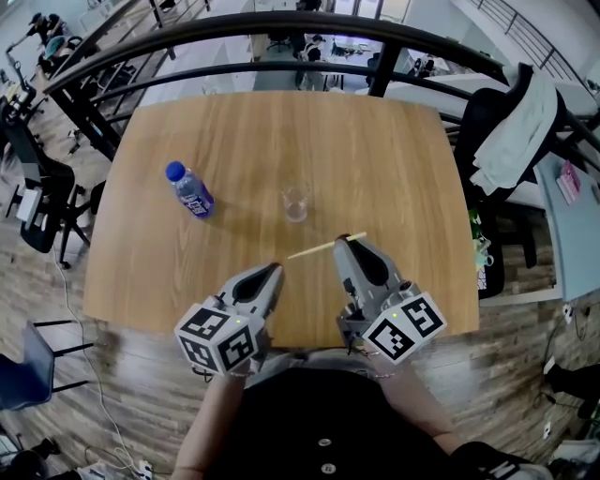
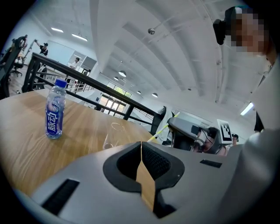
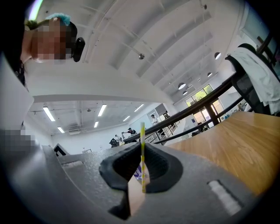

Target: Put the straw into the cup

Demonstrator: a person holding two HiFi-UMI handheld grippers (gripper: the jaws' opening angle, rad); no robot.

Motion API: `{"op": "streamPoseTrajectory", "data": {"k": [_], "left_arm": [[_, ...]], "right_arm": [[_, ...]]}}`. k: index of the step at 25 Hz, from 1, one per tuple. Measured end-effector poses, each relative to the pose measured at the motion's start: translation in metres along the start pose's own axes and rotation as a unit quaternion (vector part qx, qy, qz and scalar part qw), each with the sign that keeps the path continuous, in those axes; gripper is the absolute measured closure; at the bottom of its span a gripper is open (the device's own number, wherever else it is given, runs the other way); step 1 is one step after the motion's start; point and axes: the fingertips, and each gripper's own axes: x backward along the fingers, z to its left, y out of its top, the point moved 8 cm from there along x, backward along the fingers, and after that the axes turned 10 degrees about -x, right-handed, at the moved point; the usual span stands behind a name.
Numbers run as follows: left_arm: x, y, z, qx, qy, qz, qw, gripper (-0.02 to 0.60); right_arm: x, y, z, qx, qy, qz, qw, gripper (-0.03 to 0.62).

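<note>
A thin yellow straw (image 1: 314, 249) lies roughly level above the near half of the table, and my right gripper (image 1: 350, 240) is shut on its right end. In the right gripper view the straw (image 3: 142, 144) runs upright between the closed jaws. The clear empty cup (image 1: 294, 202) stands upright mid-table, beyond the straw's free left end. My left gripper (image 1: 274, 269) hovers near the front edge, left of the right one, shut with nothing in it. Its own view shows the cup (image 2: 113, 136) ahead and the straw (image 2: 164, 127) to the right.
A blue-capped water bottle (image 1: 190, 190) stands left of the cup on the wooden table (image 1: 394, 159). Black railings (image 1: 281, 28) run behind the table. A chair draped with clothes (image 1: 516, 122) stands at the right, and dark chairs (image 1: 42, 202) at the left.
</note>
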Motion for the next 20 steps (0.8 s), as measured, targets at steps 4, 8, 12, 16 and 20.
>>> {"op": "streamPoseTrajectory", "data": {"k": [4,8,12,16,20], "left_arm": [[-0.005,0.008,0.006,-0.005,-0.012,0.007,0.9999,0.558],[-0.006,0.015,0.017,-0.009,-0.022,0.010,0.9997,0.558],[-0.009,0.022,0.031,-0.009,-0.030,0.008,0.9995,0.558],[-0.014,0.028,0.044,-0.007,-0.038,0.009,0.9992,0.558],[-0.021,0.034,0.055,-0.006,-0.046,0.009,0.9989,0.558]], "right_arm": [[-0.006,0.004,-0.002,-0.003,-0.010,-0.009,1.000,0.574],[-0.012,0.007,-0.001,-0.002,-0.022,-0.020,1.000,0.574],[-0.021,0.011,-0.003,0.004,-0.036,-0.025,0.999,0.573],[-0.030,0.019,-0.004,0.013,-0.041,-0.025,0.999,0.574],[-0.039,0.029,-0.009,0.017,-0.044,-0.025,0.999,0.573]]}}
